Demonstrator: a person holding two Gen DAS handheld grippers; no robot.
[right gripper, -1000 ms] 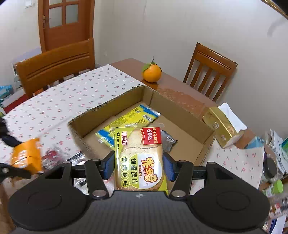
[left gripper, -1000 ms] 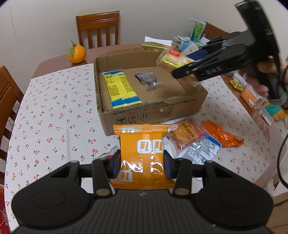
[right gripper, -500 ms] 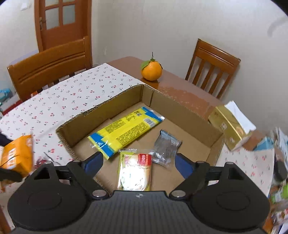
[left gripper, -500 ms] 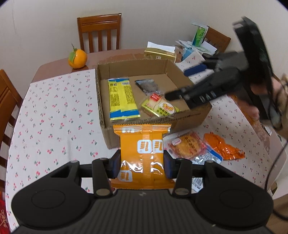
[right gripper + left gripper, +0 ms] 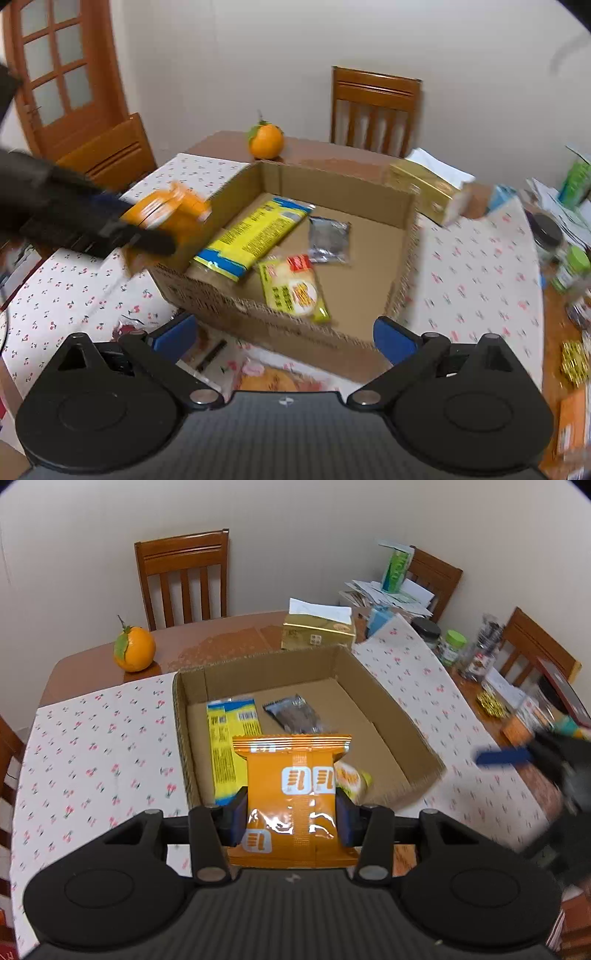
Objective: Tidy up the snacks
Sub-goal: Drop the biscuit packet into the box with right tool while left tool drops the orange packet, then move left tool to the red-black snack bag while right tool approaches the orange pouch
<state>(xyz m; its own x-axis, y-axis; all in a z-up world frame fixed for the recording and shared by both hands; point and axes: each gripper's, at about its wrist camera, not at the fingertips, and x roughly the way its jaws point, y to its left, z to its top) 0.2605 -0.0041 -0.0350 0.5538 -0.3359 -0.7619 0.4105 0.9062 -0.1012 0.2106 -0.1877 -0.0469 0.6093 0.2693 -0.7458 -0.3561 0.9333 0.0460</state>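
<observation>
- Left gripper [image 5: 291,814]: closed on the orange snack packet [image 5: 293,794], pads pressing its two side edges near the lower half. The packet's long axis runs forward along the fingers, sealed top end pointing away.
- Packet position: held above the near-left part of the cardboard box [image 5: 388,698], its top end already over the box opening. In the right wrist view it appears at the box's left wall, slightly blurred.
- Right gripper [image 5: 284,334]: spread wide, holding nothing, positioned at the near side of the box and above snacks lying on the surface outside it.
- Box contents: yellow-and-blue packet [image 5: 255,232] lying lengthwise along the left wall, dark foil packet [image 5: 328,240] toward the back, yellow bread-slice packet [image 5: 293,290] near the front wall.
- Deciding relation: free floor in the box lies forward and to the right of the held packet; directly below it are the yellow-and-blue packet and the bread-slice packet. Judgement: releasing here would likely stack it on those.
- Nearer gripper: the left one is over the box with the load; the right one appears better placed for the loose round pastry packet [image 5: 271,378] in front of the box.
- Other items: an orange fruit [image 5: 134,653] and a gold tissue box [image 5: 317,631] stand behind the box.
</observation>
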